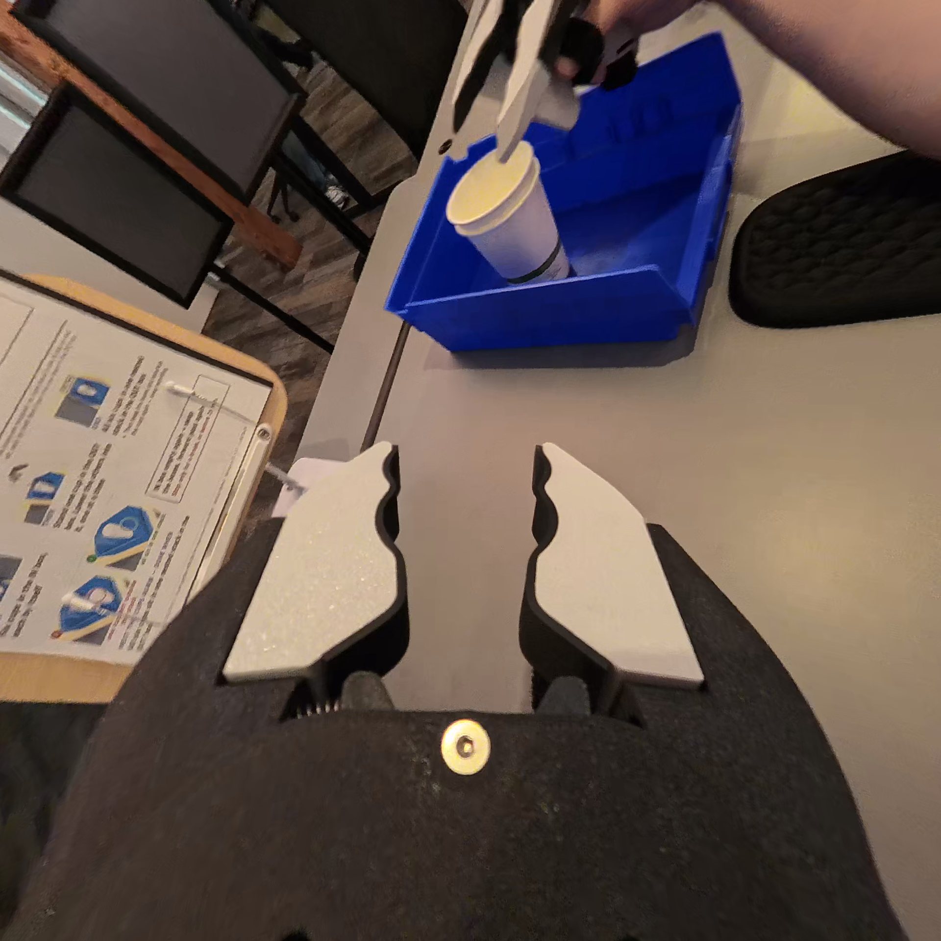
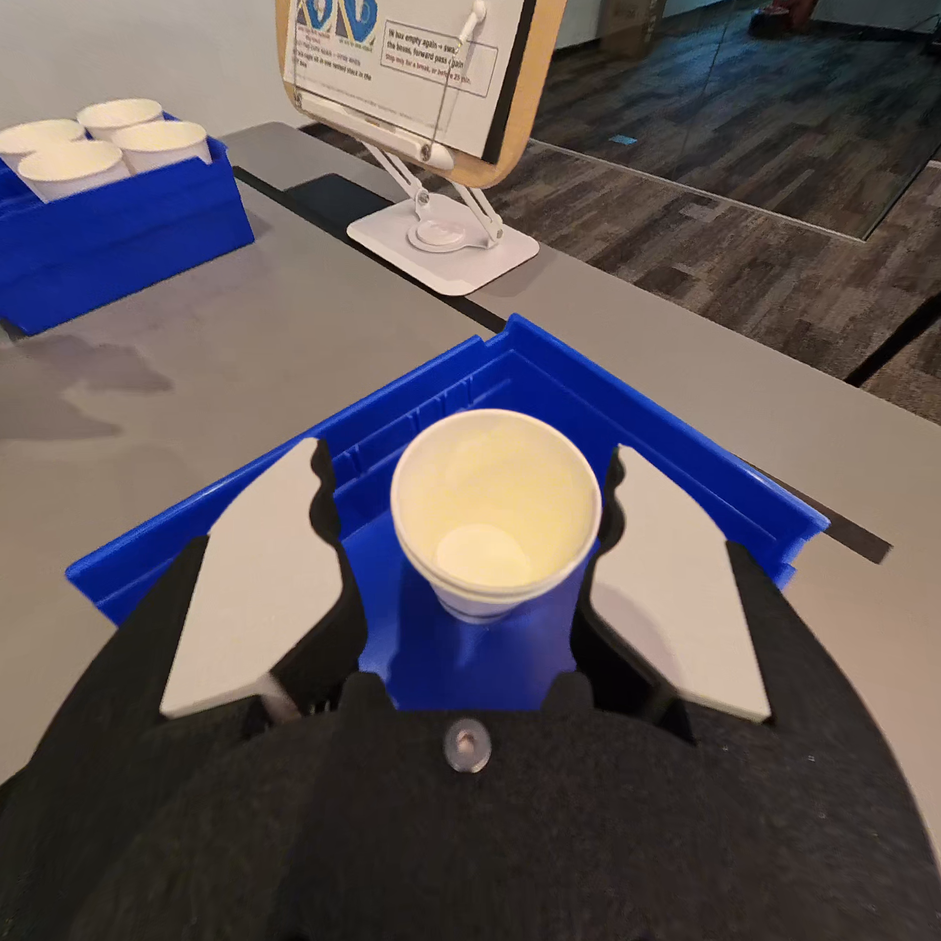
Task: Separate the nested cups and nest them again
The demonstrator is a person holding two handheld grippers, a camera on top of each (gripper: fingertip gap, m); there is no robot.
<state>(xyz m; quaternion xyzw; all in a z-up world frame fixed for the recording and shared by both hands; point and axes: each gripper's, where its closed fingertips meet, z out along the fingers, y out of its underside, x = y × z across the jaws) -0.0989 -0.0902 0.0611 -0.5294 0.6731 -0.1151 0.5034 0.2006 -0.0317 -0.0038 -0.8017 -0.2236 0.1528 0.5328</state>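
Right gripper [image 2: 468, 514] poised over the nested cups [image 2: 494, 514]

Its fingers are spread either side of the stack in the blue bin [image 2: 662, 433], ready to grip; the left gripper [image 1: 466, 501] waits released above the surface [image 1: 662, 458].

The cups [image 2: 494, 514] are white outside, cream inside, with a dark band near the base. Both bins [image 2: 662, 407] are bright blue. The surface [image 1: 662, 483] is plain grey. The fingers [image 1: 315, 570] are pale grey, edged black. The floor [image 2: 713, 203] is dark wood-grain plank.

At your ten o'clock an instruction board [image 2: 407, 61] leans on its white stand [image 2: 443, 249]; at two o'clock, a black pad [image 1: 840, 239].
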